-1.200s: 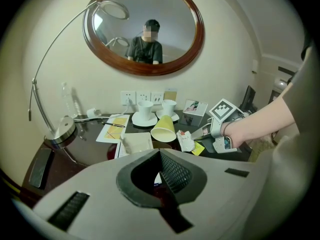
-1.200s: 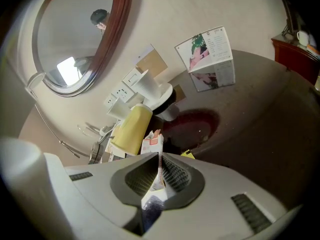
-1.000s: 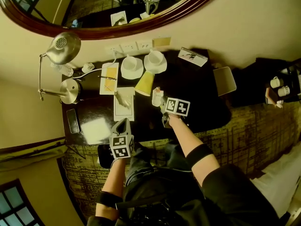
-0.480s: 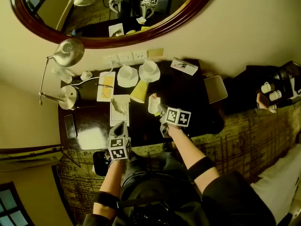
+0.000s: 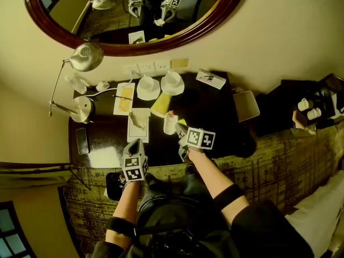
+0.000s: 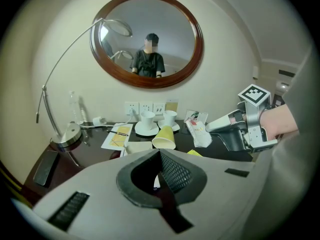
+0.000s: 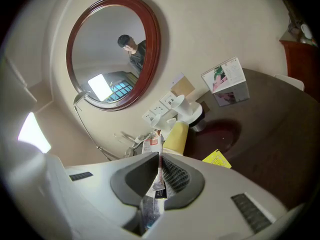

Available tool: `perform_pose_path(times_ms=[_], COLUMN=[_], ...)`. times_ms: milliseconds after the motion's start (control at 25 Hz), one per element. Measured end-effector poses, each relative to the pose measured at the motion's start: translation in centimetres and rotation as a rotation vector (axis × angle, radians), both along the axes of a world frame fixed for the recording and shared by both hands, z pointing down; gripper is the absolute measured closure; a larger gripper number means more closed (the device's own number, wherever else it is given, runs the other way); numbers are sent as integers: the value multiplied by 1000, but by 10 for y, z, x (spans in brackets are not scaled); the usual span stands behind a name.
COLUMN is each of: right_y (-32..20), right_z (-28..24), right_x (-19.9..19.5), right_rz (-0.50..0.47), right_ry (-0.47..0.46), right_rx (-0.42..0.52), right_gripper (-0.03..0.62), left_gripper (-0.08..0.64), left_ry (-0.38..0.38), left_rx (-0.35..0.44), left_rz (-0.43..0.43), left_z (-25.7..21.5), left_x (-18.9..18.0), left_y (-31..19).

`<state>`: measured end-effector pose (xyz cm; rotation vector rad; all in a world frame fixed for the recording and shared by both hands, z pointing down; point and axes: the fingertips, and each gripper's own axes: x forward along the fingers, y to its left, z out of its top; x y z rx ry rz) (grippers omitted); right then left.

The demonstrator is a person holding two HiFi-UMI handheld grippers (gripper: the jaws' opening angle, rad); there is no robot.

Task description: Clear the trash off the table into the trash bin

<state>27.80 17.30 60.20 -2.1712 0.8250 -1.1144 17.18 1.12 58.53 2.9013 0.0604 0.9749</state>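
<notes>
My right gripper (image 5: 180,129) is shut on a white snack wrapper (image 5: 170,123) and holds it above the dark table (image 5: 215,112). In the right gripper view the wrapper (image 7: 152,145) stands pinched edge-on between the jaws of that gripper (image 7: 159,176). A yellow paper cup (image 5: 159,105) lies on its side just behind it, and a small yellow note (image 7: 217,159) lies flat on the table. A crumpled paper (image 5: 137,120) rests on a white sheet. My left gripper (image 5: 137,145) hovers at the table's front edge, shut and empty; its jaws (image 6: 159,171) meet in its own view.
Two white cups on saucers (image 5: 160,85), a desk lamp (image 5: 83,109), a phone (image 5: 81,141) and a card stand (image 5: 210,78) occupy the table. A pale square container (image 5: 246,105) sits at its right end. A dark object (image 5: 114,184) lies below the front edge. An oval mirror (image 5: 134,9) hangs behind.
My right gripper has risen off the table with the wrapper in its jaws. The left gripper has stayed where it was.
</notes>
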Motion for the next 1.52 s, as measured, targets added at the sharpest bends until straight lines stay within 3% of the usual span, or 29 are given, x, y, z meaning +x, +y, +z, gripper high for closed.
perform_pose_path(times_ms=[200, 440, 680, 920, 1120, 1320, 1520], right_y=[-66, -183, -285, -353, -376, -395, -414], right_z=[-5, -12, -15, -5, 18, 61, 129], right_x=[-26, -87, -186, -301, -368, -410, -442], right_rz=[-159, -466, -747, -1002, -1104, -1173, -1209], right_ry=[3, 12, 12, -23, -74, -111, -157], right_rx=[21, 48, 71, 81, 60, 4, -54], right_gripper=[558, 558, 558, 558, 559, 559, 558], left_gripper=[559, 559, 559, 559, 559, 559, 559], left_ry=[-1, -4, -13, -38, -58, -80, -117], left_rx=[15, 34, 39, 35, -3, -32, -56], left_rz=[-125, -415, -684, -945, -1061, -1125, -1161], left_z=[-5, -7, -4, 12, 32, 59, 122], left_x=[-37, -130, -246, -367, -424, -454, -479], left_y=[-40, -117, -176, -197, -196, -209, -228])
